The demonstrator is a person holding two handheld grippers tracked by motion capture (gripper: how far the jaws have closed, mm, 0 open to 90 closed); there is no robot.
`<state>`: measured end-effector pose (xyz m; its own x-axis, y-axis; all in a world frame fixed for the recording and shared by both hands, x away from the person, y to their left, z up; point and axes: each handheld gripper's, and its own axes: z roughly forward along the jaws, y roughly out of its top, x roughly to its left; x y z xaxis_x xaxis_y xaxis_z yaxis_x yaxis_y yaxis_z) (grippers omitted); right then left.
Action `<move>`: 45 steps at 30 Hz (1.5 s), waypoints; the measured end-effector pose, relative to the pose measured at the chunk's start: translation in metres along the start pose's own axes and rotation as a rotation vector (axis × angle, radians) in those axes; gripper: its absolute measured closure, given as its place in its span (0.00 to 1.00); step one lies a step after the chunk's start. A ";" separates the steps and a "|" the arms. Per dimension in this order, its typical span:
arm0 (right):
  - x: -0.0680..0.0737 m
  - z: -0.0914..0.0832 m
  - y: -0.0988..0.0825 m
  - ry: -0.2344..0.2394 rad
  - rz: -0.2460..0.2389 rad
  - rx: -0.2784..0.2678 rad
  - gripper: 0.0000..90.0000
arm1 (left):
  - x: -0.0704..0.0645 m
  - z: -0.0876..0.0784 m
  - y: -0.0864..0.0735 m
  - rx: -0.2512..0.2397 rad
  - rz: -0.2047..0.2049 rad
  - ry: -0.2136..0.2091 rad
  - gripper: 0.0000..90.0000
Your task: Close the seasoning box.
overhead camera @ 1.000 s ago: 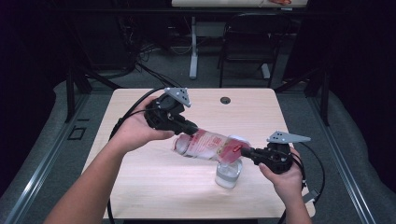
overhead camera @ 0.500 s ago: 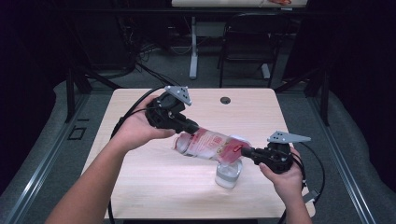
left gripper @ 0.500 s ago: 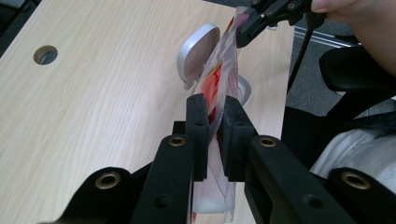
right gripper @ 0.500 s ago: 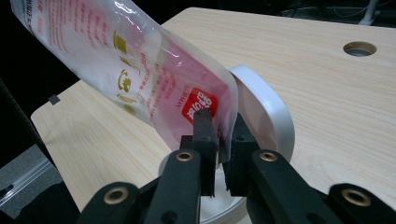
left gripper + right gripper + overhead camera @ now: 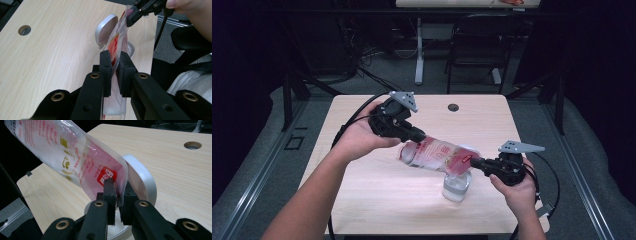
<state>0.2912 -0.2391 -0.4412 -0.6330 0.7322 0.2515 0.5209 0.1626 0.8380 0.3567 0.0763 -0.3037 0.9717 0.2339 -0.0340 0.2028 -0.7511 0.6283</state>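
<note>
A clear plastic pouch (image 5: 437, 154) with red print and white grains inside hangs slanted between my two grippers above the table. My left gripper (image 5: 417, 136) is shut on its raised end, the pads pinching the film (image 5: 119, 42) in the left gripper view (image 5: 113, 58). My right gripper (image 5: 472, 161) is shut on the lower corner of the pouch (image 5: 62, 152), seen close up (image 5: 117, 187). Right under that corner stands a clear round jar (image 5: 457, 187) with its white hinged lid (image 5: 140, 177) tipped open.
The light wooden table (image 5: 377, 200) has a round cable hole (image 5: 453, 107) near its far edge. Black cables trail from both grippers over the table's sides. A chair and desk legs stand beyond the table in the dark.
</note>
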 end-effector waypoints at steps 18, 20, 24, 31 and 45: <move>-0.002 -0.001 -0.001 0.002 0.016 0.014 0.99 | -0.003 0.002 0.006 -0.004 0.004 -0.011 0.93; -0.003 -0.002 -0.001 0.009 0.020 0.015 1.00 | -0.003 0.002 0.007 -0.003 0.007 -0.012 0.93; -0.004 -0.004 -0.001 0.020 0.028 0.013 1.00 | -0.004 0.002 0.009 -0.005 0.015 -0.015 0.93; -0.004 -0.007 -0.001 0.019 0.031 0.024 1.00 | -0.009 0.002 0.015 -0.009 0.026 -0.015 0.93; -0.004 -0.009 -0.002 0.009 0.026 0.036 1.00 | -0.010 0.004 0.019 -0.006 0.034 -0.018 0.94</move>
<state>0.2869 -0.2482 -0.4395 -0.6237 0.7308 0.2774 0.5575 0.1671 0.8132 0.3510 0.0569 -0.2942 0.9800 0.1974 -0.0265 0.1691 -0.7544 0.6342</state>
